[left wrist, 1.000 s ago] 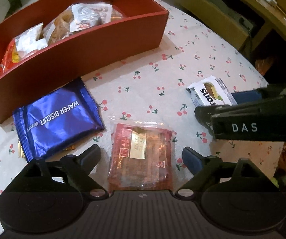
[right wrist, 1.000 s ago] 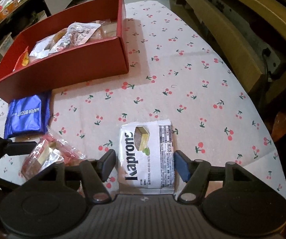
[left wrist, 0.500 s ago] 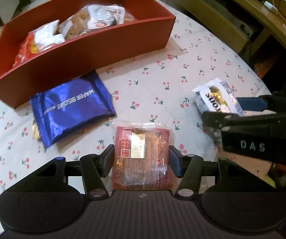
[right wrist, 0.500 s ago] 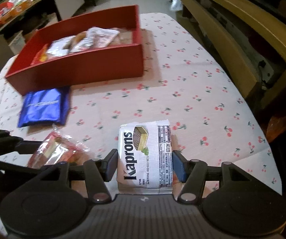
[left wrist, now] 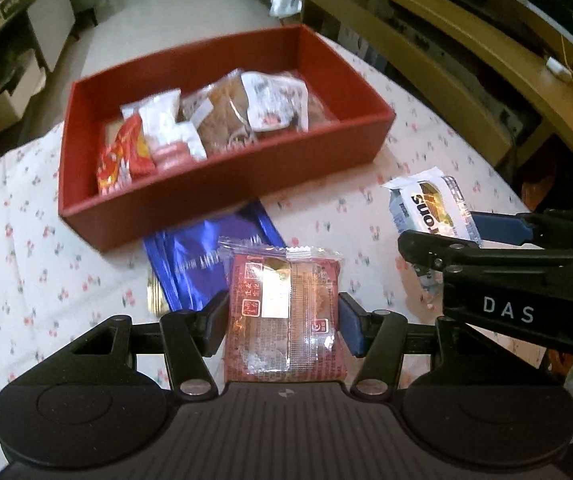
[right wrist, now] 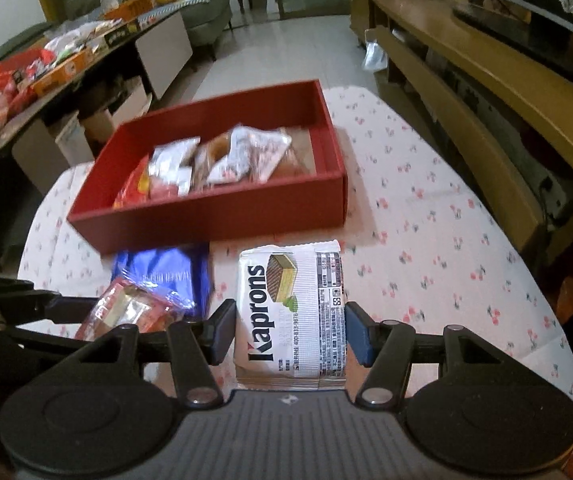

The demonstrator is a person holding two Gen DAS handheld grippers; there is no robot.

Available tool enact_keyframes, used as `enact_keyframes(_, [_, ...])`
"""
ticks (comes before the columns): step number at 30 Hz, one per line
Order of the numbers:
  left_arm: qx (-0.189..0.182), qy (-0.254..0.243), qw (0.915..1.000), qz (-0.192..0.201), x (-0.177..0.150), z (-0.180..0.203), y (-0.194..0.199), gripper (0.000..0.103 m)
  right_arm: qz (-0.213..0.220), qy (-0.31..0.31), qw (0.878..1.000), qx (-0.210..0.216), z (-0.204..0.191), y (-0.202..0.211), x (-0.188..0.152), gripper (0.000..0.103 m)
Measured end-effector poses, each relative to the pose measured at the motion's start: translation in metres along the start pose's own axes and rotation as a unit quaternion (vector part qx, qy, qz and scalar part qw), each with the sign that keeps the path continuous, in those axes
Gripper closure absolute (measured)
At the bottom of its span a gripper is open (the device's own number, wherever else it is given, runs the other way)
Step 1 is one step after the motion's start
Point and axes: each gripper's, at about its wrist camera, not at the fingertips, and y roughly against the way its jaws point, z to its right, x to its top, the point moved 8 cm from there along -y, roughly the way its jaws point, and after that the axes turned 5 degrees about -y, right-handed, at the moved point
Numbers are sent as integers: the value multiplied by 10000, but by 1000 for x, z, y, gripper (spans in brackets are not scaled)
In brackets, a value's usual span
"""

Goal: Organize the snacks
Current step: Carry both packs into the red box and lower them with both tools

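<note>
Red box: at your twelve o'clock, snacks inside.
Left gripper: your jaws clamp the red packet.
Right gripper: your jaws clamp the Kaprons wafer pack.

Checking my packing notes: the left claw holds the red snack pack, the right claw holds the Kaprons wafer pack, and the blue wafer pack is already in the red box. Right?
Not quite. The blue wafer pack lies on the tablecloth in front of the red box, as the right wrist view shows. The rest holds.
</note>
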Motion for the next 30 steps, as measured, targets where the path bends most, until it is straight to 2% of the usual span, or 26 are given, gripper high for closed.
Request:
enact_keyframes(8, [-192,-51,9995,234,27,-1,3,39,314,-107,9990,304,-25,-4,35,30])
enact_keyframes(11, [-244,104,9992,295,35,-10,2,39,436,-89,9985,315,-29,-4,47,30])
enact_keyframes(20, [-141,659,9972,317,52,-50,-4,39,603,-305,9975,227,-20,-14,78,30])
enact_keyframes(30, [54,794,9953,556,84,-64,-4,39,553,-258,9980,153,-21,-31,92,30])
